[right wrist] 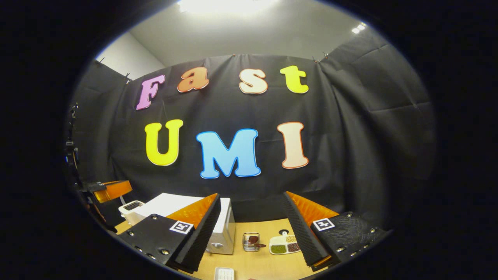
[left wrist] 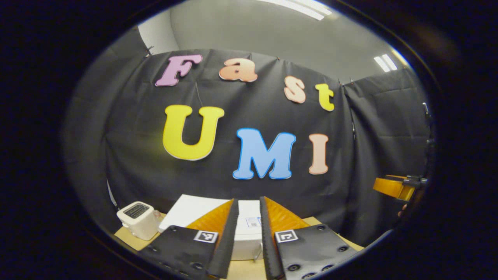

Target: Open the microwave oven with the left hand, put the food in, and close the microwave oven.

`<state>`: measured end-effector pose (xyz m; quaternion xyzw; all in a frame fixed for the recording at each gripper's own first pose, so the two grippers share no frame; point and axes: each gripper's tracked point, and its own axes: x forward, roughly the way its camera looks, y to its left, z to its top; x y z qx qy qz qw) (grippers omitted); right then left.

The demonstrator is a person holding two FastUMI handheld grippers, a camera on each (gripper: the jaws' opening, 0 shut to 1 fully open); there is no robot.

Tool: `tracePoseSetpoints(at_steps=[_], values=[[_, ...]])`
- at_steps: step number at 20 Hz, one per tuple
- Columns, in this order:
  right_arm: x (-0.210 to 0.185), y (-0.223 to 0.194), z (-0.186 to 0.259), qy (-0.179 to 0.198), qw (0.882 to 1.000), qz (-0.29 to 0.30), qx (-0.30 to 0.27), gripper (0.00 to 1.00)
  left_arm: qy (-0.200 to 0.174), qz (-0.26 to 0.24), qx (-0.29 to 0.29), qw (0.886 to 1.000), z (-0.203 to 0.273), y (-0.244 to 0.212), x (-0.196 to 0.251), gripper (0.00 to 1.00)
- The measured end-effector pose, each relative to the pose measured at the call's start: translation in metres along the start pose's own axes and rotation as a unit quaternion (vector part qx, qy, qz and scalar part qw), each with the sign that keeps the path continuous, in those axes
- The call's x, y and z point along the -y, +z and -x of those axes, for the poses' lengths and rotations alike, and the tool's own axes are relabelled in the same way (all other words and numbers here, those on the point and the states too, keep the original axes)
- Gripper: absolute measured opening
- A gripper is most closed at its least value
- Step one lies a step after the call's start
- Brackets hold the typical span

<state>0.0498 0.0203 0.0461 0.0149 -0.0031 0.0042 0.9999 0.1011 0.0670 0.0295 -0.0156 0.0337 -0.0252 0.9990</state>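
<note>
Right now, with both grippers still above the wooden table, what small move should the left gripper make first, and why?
Probably lower the left gripper toward the front of the white box-shaped microwave oven to find its door. The fingers stand a little apart with nothing between them, and the oven lies straight ahead, beside the small white toaster. The right gripper is open and empty, so the food tray can wait.

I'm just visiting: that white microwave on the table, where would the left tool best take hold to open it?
Probably at the door's edge on the front face of the microwave, coming from the front. It stands upright on the table, front toward the tools. No handle is clear in either view. The left tool is nearly closed; it would need to open first.
</note>
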Motion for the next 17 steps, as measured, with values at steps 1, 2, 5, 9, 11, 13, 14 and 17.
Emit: tracePoseSetpoints(at_steps=[1,2,5,9,11,13,14,17], values=[[-0.007,0.006,0.008,-0.001,1.0,0.002,-0.002,0.96,0.01,-0.009,0.02,1.0,0.022,0.022,-0.011,0.62],[-0.015,0.012,0.017,-0.002,1.0,0.005,-0.001,0.96,0.02,-0.018,0.037,0.999,0.039,0.038,-0.021,0.8],[-0.039,0.031,0.043,-0.009,1.0,0.017,0.017,0.96,0.012,-0.027,0.046,0.999,0.083,0.052,-0.035,0.95],[-0.06,0.042,0.074,-0.019,0.999,0.023,0.035,0.96,-0.008,-0.018,0.032,0.999,0.115,0.05,-0.051,0.94],[-0.071,0.043,0.085,-0.015,0.999,0.025,0.036,0.96,-0.011,-0.016,0.032,0.999,0.125,0.051,-0.056,0.94],[-0.076,0.045,0.091,-0.014,0.999,0.032,0.036,0.96,-0.012,-0.013,0.033,0.999,0.133,0.052,-0.059,0.94],[-0.079,0.047,0.094,-0.014,0.999,0.034,0.037,0.96,-0.013,-0.011,0.035,0.999,0.135,0.053,-0.059,0.94],[-0.083,0.048,0.1,-0.014,0.999,0.035,0.035,0.96,-0.019,-0.008,0.033,0.999,0.14,0.049,-0.061,0.96]])
